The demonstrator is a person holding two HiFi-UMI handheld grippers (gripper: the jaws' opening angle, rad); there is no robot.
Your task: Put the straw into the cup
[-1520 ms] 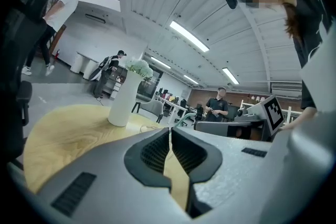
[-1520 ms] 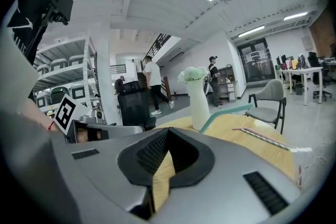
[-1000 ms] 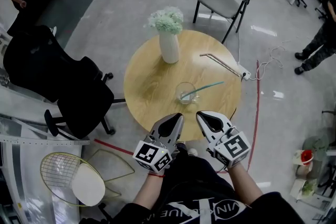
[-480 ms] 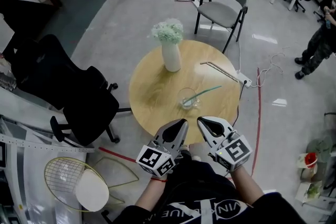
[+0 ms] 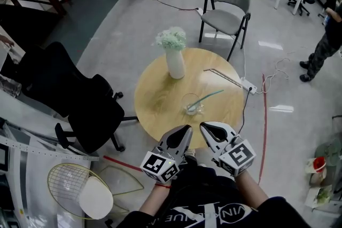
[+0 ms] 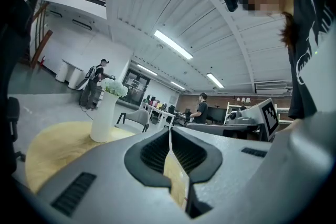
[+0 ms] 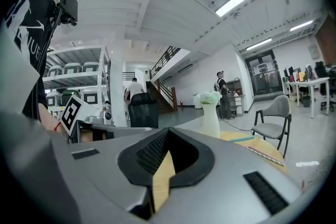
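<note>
Left gripper [image 5: 183, 132]: held low in front of the person, just short of the table's near edge, pointing roughly level toward the far side. Its jaws are pressed together with nothing between them [image 6: 169, 132].
Right gripper [image 5: 206, 127]: just beside the left one and parallel to it, with its marker cube toward the person. It is clenched and empty [image 7: 167, 136].
Cup [image 5: 191, 104]: clear and upright, on the near half of the table and apart from both grippers.
Straw [image 5: 209, 96]: teal, its lower end inside the cup, leaning out to the far right. Whether it reaches the bottom is too small to tell.
Table [image 5: 145, 115]: round and wooden.
Vase [image 5: 175, 63]: white and upright, far left of the cup, well apart from it.
Second straw [image 5: 224, 76]: lies flat, far right, near the rim.
Power strip [image 5: 249, 84]: at the table's right edge.
Open room: bare tabletop between the grippers and the cup.
Surroundings: black office chair [image 5: 88, 115] close on the left, grey chair [image 5: 227, 5] beyond the far edge.
</note>
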